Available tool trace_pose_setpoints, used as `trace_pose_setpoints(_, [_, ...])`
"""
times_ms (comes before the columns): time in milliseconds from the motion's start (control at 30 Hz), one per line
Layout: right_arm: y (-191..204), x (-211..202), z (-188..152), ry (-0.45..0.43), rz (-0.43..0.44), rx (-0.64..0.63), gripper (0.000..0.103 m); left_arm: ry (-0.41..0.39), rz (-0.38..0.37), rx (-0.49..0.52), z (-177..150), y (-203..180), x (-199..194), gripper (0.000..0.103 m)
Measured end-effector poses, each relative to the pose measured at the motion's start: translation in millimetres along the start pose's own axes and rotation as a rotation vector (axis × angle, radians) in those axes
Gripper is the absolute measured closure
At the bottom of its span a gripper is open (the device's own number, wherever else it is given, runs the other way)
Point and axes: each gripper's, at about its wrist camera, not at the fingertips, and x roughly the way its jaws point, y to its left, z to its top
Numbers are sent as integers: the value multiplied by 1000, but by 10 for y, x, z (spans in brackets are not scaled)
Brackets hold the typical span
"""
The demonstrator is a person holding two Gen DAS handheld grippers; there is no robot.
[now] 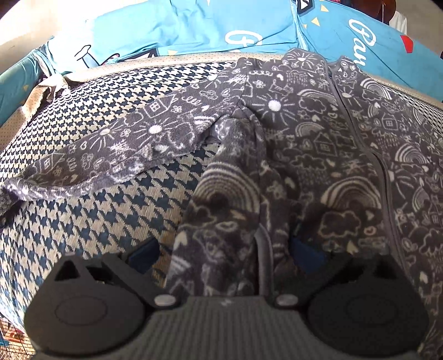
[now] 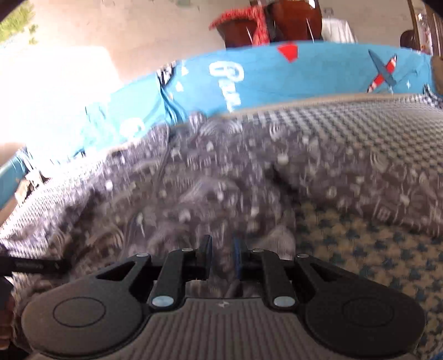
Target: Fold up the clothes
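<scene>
Your left gripper stands wide with a fold of the grey patterned garment between its fingers, while your right gripper is nearly closed, pinching that garment.

From my seat I see a houndstooth cover in navy and cream spread over the surface, with a dotted beige border along its far edge. Behind it lie bright blue pillows printed with white lettering. A pale wall rises beyond, strong daylight washing out the left side. Brown furniture stands farther back.
</scene>
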Motion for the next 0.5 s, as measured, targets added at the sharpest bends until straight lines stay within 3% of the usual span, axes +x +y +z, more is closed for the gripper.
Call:
trace_pose_setpoints(100, [-47, 69, -46, 39, -74, -2, 87, -2, 3, -2, -24, 26, -18, 0])
trace_pose_setpoints(500, [-147, 22, -45, 21, -100, 32, 86, -15, 30, -19, -56, 178, -23, 0])
